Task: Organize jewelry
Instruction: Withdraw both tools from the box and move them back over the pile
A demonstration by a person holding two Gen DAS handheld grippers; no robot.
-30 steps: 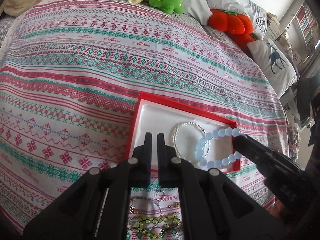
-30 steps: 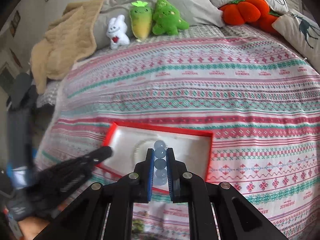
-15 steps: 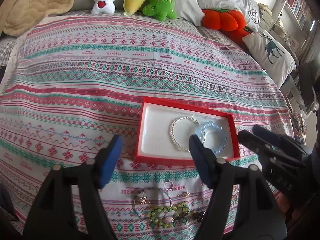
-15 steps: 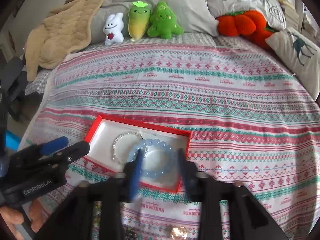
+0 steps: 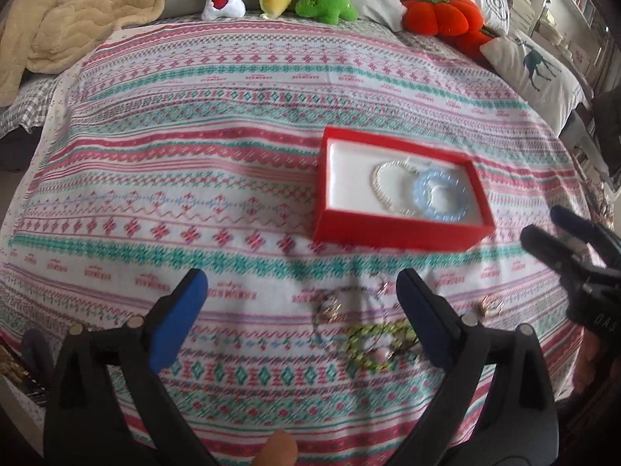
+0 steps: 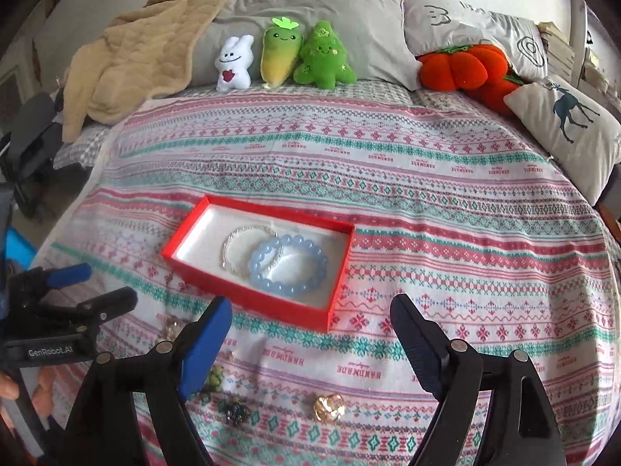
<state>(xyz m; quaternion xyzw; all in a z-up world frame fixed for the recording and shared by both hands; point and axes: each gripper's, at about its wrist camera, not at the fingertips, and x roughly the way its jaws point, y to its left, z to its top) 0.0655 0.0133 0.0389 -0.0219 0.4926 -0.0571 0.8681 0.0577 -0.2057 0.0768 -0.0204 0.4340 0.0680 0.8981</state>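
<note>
Red and white, a shallow box [image 6: 248, 299] sits on a bed [image 6: 427, 178] under a patterned cover, toward its near edge, holding two bracelets: a blue bead bracelet [image 6: 289, 270] lying partly over a thin pearl bracelet [image 6: 236, 248]. Both grippers hang above the near edge, short of the box. The left gripper [image 5: 300, 306] has its jaws opening, already wide, with nothing between them; the right gripper [image 6: 310, 328] is likewise opening wide and empty. Loose jewelry waits on the cover between box and near edge: a green bead bracelet [image 5: 372, 345], a thin chain [image 5: 330, 308], a gold piece [image 6: 329, 407] and a dark bead cluster [image 6: 237, 413]. Plush toys [image 6: 287, 56], pillows [image 6: 485, 35] and a tan blanket [image 6: 136, 62] line the far edge.
</note>
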